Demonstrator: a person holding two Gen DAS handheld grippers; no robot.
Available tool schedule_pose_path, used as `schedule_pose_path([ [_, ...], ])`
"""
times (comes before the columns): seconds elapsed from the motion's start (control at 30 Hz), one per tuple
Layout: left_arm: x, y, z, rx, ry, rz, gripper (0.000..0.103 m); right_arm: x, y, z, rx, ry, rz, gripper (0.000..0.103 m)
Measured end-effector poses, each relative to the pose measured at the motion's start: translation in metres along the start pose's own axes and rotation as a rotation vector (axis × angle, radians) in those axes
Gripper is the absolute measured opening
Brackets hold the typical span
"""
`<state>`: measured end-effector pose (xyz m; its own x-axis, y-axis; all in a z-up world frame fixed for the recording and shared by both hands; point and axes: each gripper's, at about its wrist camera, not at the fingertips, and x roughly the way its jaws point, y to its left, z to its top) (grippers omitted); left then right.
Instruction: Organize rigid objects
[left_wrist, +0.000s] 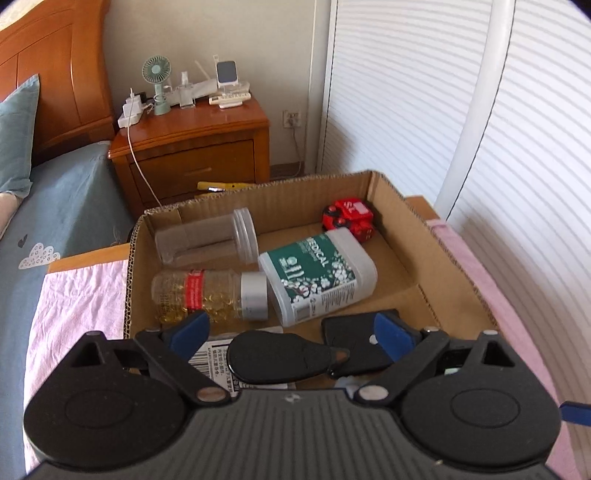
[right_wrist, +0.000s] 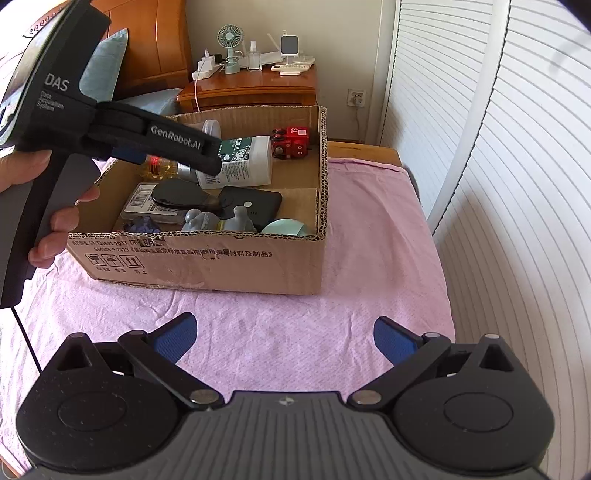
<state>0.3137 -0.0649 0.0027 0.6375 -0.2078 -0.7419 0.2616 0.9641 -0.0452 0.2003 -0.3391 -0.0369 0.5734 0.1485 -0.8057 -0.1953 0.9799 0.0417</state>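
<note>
The rigid objects are gathered in an open brown corrugated cardboard box (right_wrist: 207, 266), which stands on a pink cloth-covered table (right_wrist: 369, 229) towards its far edge. At the far wall of the box lie a clear empty plastic jar (left_wrist: 207, 240) and a red toy robot (left_wrist: 349, 218), the robot in the far right corner. Nearer lie a clear bottle of yellow capsules with a silver cap (left_wrist: 210, 295) and a white bottle with a green flowered label (left_wrist: 317, 273), both on their sides and touching. A glossy black oval case (left_wrist: 284, 356) and a flat black pouch (left_wrist: 354, 332) lie towards the near wall, apparently laid flat so that nothing rolls.

The left gripper (left_wrist: 291, 332) is held above the near part of the box, pitched steeply down, its blue-padded jaws spread wide on either side of the black case without pressing it; nothing is gripped. In the right wrist view it is borne by a person's hand (right_wrist: 55, 218).

The right gripper (right_wrist: 284, 336) hangs over bare cloth before the box, jaws wide apart and empty, likewise tilted down.
</note>
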Motion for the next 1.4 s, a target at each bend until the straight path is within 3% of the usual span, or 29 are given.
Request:
schedule_pose_path([
  [0.23,-0.046,0.001,-0.001,0.022,-0.106,0.017,0.099,-0.008,0.004,0.001,-0.007,-0.016,0.001,0.103],
  [0.43,-0.095,-0.007,-0.021,0.118,-0.196,0.080,0.102,-0.022,0.010,0.000,-0.010,-0.045,-0.009,0.103],
  [0.6,-0.122,-0.002,-0.055,0.085,-0.166,0.093,0.102,-0.031,0.017,-0.001,-0.014,-0.060,-0.039,0.103],
  [0.8,-0.147,-0.004,-0.100,0.019,-0.136,0.192,0.102,-0.037,0.022,-0.010,0.031,-0.057,-0.082,0.103],
  [1.03,-0.162,0.003,-0.121,-0.098,-0.048,0.186,0.102,-0.060,0.037,-0.020,0.049,-0.070,-0.072,0.103],
  [1.4,-0.172,0.002,-0.127,-0.114,-0.054,0.237,0.102,-0.078,0.048,-0.024,0.037,-0.098,-0.087,0.103],
])
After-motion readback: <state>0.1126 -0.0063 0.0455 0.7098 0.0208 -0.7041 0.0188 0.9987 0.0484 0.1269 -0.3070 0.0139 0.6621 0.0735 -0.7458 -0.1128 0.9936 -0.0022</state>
